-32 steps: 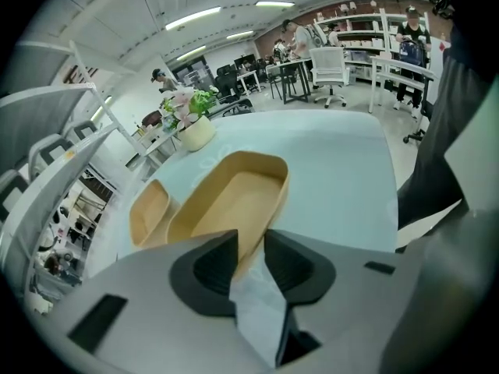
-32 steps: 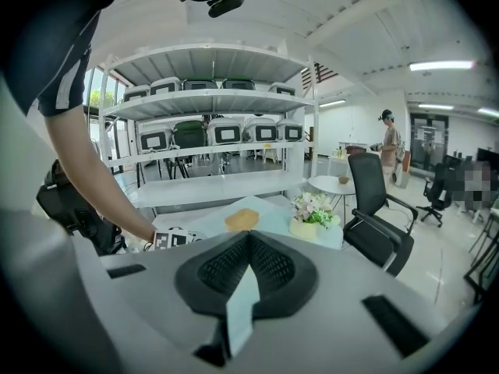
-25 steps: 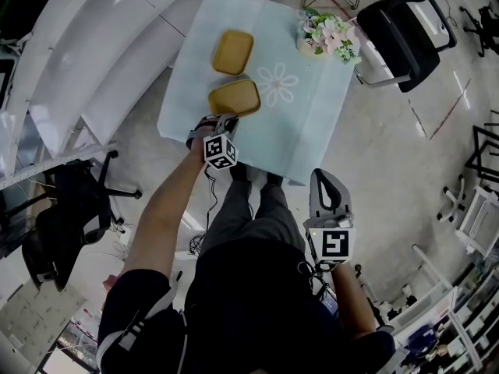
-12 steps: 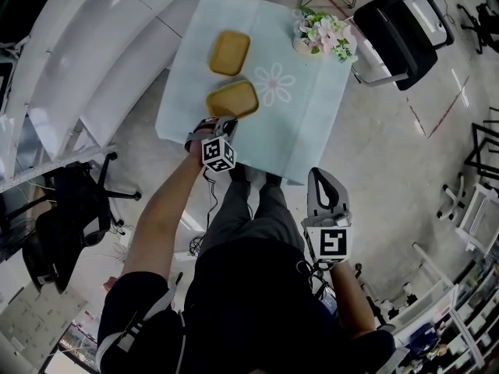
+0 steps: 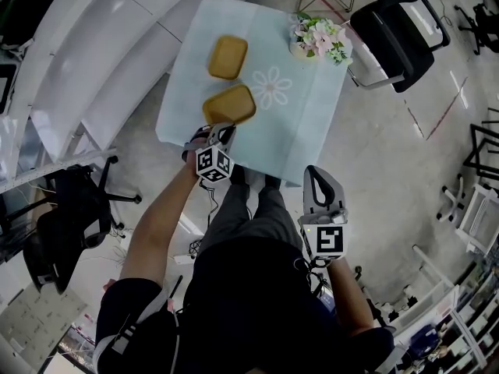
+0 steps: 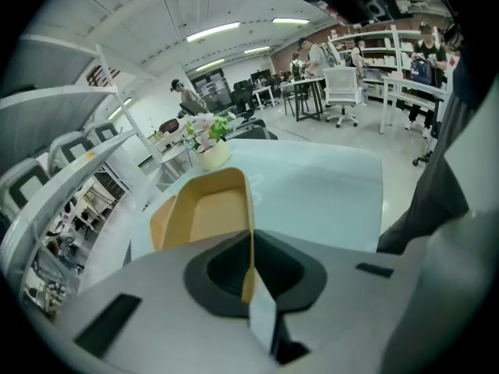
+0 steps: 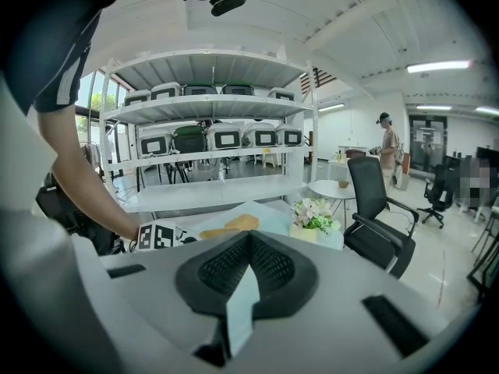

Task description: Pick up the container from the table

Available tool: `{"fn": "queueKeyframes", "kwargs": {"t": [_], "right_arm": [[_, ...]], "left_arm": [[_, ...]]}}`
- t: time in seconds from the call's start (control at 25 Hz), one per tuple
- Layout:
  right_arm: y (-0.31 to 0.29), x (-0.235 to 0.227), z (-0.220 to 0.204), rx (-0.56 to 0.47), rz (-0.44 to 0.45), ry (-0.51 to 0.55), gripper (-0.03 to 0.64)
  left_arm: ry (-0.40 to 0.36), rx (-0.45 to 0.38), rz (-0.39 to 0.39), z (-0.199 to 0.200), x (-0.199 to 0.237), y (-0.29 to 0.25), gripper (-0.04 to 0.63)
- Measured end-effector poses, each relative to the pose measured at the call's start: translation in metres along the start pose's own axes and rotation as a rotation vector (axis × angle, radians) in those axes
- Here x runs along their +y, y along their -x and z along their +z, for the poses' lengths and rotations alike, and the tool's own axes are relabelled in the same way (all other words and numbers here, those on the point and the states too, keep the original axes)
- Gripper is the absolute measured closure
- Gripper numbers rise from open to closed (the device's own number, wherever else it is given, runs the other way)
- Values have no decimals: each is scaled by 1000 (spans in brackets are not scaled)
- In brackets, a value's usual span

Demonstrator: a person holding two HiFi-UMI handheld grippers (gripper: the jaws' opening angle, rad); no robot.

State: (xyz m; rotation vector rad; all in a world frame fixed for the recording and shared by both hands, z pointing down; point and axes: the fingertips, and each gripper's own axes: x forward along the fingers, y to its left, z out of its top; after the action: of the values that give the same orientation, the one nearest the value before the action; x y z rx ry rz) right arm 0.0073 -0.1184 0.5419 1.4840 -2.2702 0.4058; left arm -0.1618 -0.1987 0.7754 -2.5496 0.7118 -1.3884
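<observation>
L gripper (image 6: 249, 279): jaws are pressed together on the near rim of the tan container (image 6: 204, 213), w/ its thin wall pinched between them. The container is found at the near-left part of the table (image 5: 312, 135), close to the near edge. A 2nd tan container (image 5: 228, 57) lies just beyond it, and a flower pot (image 5: 318, 37) is at far right. R gripper (image 5: 321, 187) is seen off the table on the near side, jaws together, nothing held. Step judged: grasp made, lift at hand. A straight raise w/ a firm pinch is called for next, as a one-edge hold may let the container tilt.
</observation>
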Motion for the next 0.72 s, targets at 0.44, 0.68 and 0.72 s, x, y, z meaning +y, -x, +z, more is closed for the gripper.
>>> {"fn": "queueKeyframes", "kwargs": {"t": [0.44, 0.68, 0.72], "right_arm": [[9, -5, 14, -4, -3, 20, 615], [16, -5, 26, -47, -6, 24, 615], [18, -5, 25, -27, -5, 29, 615]], "left_arm": [[101, -104, 77, 49, 24, 55, 584], [121, -131, 104, 67, 33, 77, 584], [126, -137, 110, 71, 35, 81, 584]]}}
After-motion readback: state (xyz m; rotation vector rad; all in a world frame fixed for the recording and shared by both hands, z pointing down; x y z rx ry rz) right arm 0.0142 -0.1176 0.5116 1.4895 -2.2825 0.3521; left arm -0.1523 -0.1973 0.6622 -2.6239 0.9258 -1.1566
